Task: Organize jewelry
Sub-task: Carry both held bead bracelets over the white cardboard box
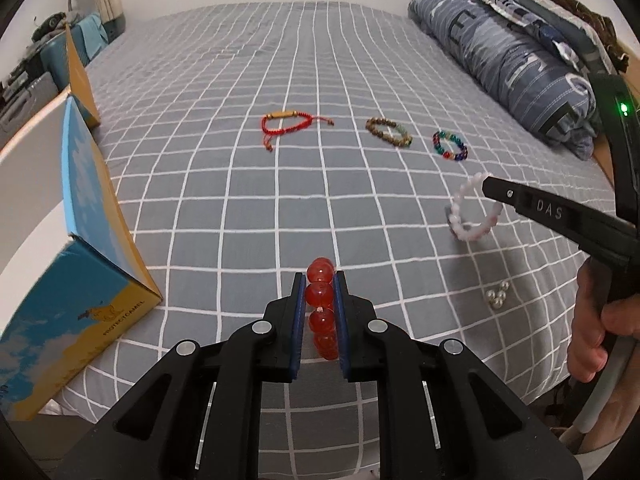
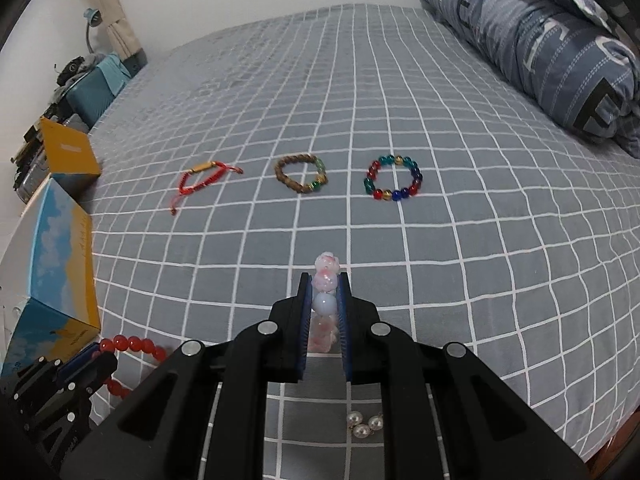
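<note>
- The left hand-held gripper (image 1: pixel 320 296) is pinching the red bead bracelet (image 1: pixel 321 307) above the bed (image 1: pixel 224 184).
- The right hand-held gripper (image 2: pixel 324 296) is clamping the pink bracelet (image 2: pixel 325 300), probably carrying it to extend the laid-out row.

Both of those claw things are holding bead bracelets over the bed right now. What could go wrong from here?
The left gripper pinches the red bead bracelet only across a few round beads, so it might slip or roll out. The right gripper holds the pink bracelet the same way. The small pearl piece lies on the bedsheet just under the right gripper, where it could get pressed or knocked aside.
</note>
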### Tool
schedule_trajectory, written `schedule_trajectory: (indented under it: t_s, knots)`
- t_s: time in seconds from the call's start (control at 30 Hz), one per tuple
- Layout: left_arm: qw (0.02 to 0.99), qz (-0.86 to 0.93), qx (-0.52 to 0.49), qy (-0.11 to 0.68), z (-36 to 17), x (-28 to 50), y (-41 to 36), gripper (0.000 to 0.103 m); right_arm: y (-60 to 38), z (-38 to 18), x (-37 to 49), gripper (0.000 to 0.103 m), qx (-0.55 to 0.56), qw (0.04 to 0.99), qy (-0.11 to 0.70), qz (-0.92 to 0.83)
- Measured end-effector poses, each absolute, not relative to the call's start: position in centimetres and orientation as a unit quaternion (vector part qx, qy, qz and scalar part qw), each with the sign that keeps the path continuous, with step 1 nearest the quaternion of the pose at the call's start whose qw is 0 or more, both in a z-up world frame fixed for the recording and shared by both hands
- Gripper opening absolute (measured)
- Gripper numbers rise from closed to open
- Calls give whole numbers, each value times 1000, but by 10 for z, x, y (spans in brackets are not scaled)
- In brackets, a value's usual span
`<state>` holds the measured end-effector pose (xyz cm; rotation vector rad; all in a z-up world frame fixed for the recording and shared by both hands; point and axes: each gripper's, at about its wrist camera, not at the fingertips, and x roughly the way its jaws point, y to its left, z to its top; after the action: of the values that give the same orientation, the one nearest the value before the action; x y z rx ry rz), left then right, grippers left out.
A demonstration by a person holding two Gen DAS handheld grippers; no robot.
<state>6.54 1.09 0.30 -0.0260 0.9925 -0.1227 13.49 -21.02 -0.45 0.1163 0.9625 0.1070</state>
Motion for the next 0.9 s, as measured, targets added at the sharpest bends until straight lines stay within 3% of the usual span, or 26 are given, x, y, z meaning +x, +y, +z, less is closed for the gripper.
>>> schedule_trajectory:
  t_s: [0.53, 0.9]
  knots:
    - [902, -34, -9, 429, 45, 74, 26, 13, -193, 15, 128, 12, 42, 897, 438, 52]
    - [918, -1, -29, 395, 93, 85, 77, 13, -150, 51, 126, 12, 22, 913, 401, 76]
